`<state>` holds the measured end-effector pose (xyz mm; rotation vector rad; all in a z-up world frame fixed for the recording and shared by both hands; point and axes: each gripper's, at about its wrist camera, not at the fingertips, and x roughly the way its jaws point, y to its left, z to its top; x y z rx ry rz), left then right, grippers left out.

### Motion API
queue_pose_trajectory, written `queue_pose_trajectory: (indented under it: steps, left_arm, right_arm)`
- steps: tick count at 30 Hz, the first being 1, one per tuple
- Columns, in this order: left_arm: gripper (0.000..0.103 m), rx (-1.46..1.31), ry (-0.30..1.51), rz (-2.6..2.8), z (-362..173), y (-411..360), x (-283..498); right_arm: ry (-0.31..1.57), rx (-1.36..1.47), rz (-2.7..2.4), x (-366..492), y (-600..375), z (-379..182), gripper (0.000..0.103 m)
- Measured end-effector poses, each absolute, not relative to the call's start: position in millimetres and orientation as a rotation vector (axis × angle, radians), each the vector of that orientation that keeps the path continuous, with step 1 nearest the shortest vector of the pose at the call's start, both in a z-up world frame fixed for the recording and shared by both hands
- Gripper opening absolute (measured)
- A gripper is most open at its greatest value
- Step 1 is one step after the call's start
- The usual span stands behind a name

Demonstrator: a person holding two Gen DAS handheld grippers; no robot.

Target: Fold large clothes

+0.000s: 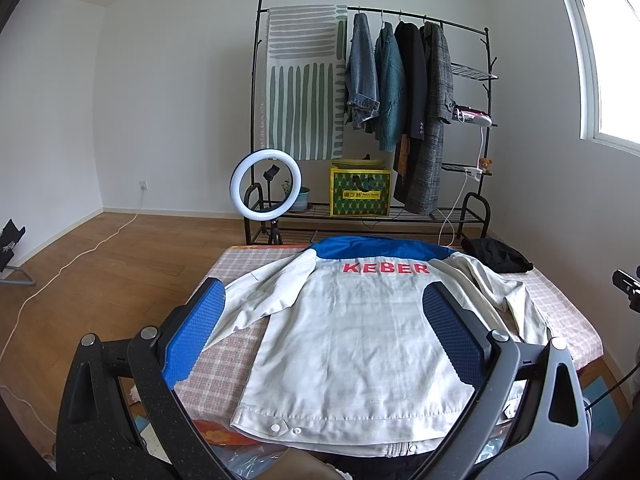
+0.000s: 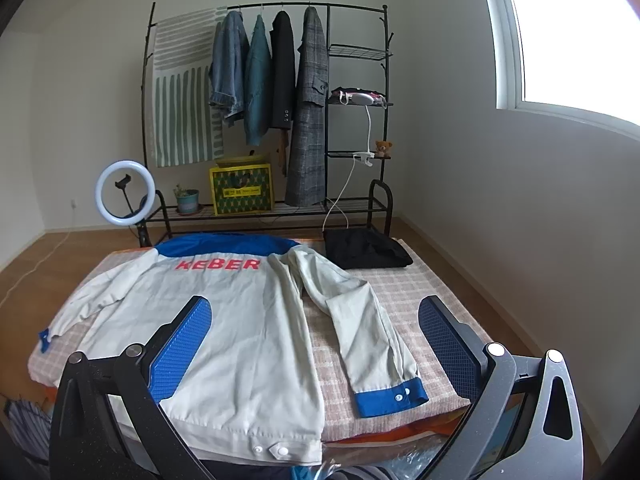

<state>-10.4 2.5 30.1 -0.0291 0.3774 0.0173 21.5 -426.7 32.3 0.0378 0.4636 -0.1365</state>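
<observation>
White walls, wood floor, bright window, garment rack.

The jacket lies flat across most of the checked table cover, so nothing tall blocks the way above it. Bare cover is open to the right of the right sleeve, as far as the table edge. At the far right corner a folded black garment takes up space, touching neither sleeve. Behind the table stand 1 clothes rack and 1 ring light, close to the far edge. Both grippers hover with jaws spread, holding nothing.
</observation>
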Motion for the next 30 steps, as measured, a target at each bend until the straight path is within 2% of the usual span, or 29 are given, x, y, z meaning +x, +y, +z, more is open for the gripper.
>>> queue_pose_trajectory:
  steps: [30]
  left_arm:
    - [0.101,-0.029,0.374,0.022,36.6,8.1,-11.6]
  right_arm:
    - [0.459,0.031,-0.127,17.7,-419.7,33.8,0.103]
